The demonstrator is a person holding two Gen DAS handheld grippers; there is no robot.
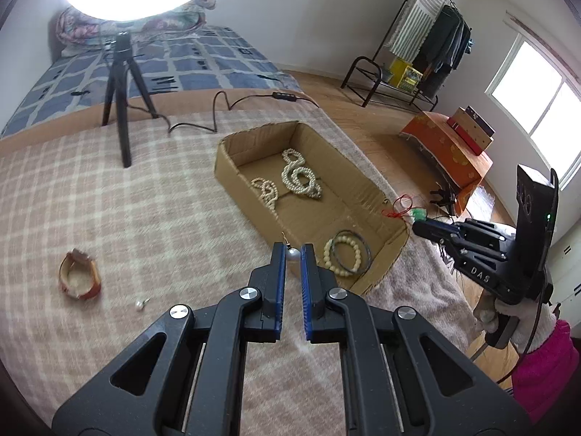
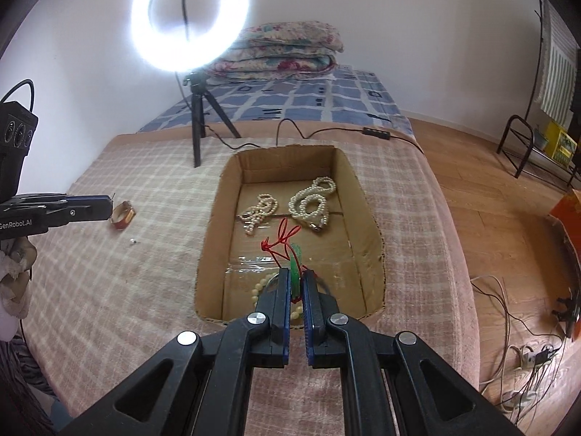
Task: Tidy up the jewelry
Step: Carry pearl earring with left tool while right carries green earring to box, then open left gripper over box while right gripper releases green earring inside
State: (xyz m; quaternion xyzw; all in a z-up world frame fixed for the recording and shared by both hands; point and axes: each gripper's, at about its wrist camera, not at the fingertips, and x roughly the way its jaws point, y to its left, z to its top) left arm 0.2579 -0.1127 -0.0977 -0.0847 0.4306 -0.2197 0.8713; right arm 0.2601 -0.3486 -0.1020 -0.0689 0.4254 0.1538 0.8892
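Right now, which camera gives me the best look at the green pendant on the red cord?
The right wrist view: the green pendant sits centred, pinched in the right hand-held gripper over the cardboard box. The left wrist view shows only a small green patch at that gripper's tip, far off to the side.

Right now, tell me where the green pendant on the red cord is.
The green pendant is pinched in the right tongs, hanging over the near end of the cardboard box, just above the bead bracelets.
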